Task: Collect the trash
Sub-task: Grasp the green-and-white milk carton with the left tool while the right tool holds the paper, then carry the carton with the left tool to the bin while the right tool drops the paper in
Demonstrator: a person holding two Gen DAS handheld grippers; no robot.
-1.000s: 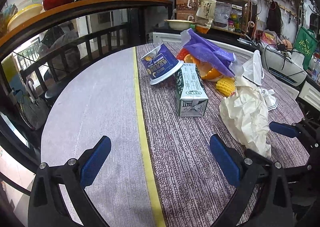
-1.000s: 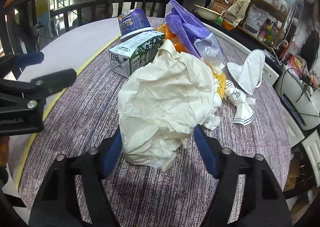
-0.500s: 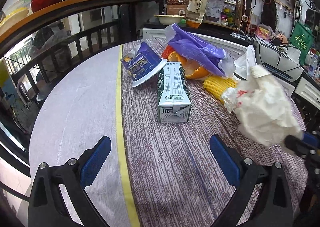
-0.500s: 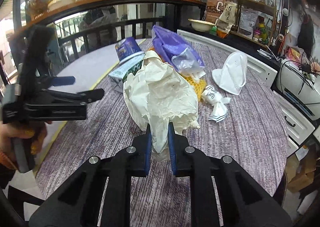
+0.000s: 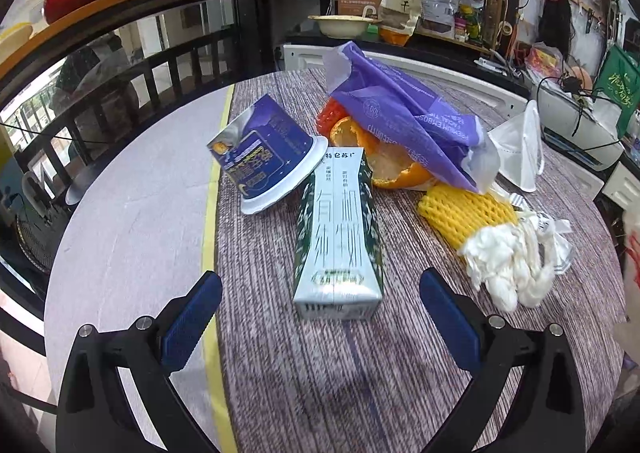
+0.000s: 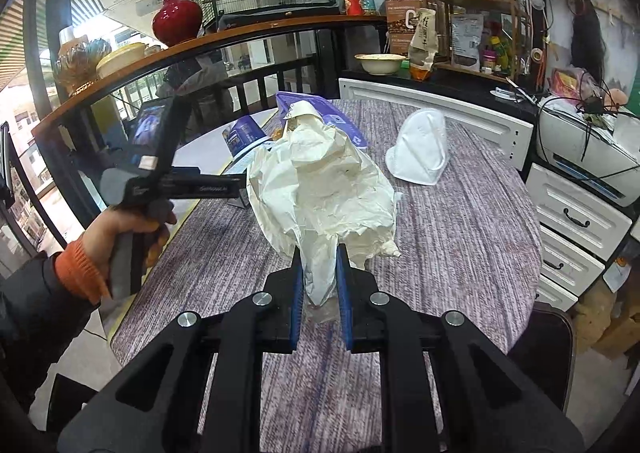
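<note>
Two tongs work: right tongs (image 6: 318,285) pinch the crumpled cream paper wad (image 6: 320,189) above the desk (image 6: 460,221); left tongs (image 5: 320,317), spread, face the green-white milk carton (image 5: 338,229), likely next.

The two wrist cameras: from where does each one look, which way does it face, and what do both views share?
Left wrist: sits behind the open left gripper, low over the table, facing the milk carton; only its own fingers show.
Right wrist: sits behind the right gripper, shut on the crumpled paper held above the table, facing across it; the person's left hand shows.
Shared: face mask, purple bag, red vase.
</note>
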